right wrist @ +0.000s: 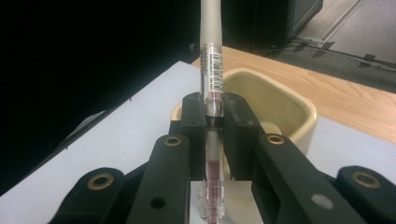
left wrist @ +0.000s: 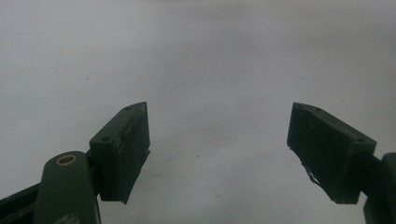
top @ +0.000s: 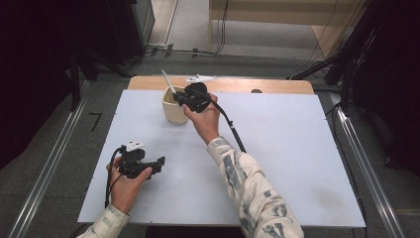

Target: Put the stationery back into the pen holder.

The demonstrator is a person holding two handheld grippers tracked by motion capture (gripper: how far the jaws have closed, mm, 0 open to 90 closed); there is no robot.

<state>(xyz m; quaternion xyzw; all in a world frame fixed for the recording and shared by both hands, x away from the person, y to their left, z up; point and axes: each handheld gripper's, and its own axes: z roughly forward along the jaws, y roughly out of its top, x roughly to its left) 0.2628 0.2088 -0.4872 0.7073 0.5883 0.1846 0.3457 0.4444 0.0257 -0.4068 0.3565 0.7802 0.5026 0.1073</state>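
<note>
We see a white tabletop [top: 297, 163] in a dark room; our right hand-held gripper [right wrist: 214, 135] clamps a pen [right wrist: 211, 70] above the cream cup [right wrist: 285, 107], while the left hand-held gripper [left wrist: 217, 144] rests wide apart.

Pale patterned sleeves [top: 252, 191]; each black claw [right wrist: 215, 135] has brass-ringed pivots and a trailing black cable [top: 232, 126].

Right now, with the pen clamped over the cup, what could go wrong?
1. The right gripper pinches the pen on its slick clear barrel; it could slip or twist in the jaws.
2. The cream cup sits right under that gripper near the mat's far edge; a knock could tip it.
3. The left gripper rests open, away from the cup, so nothing steadies it.
</note>
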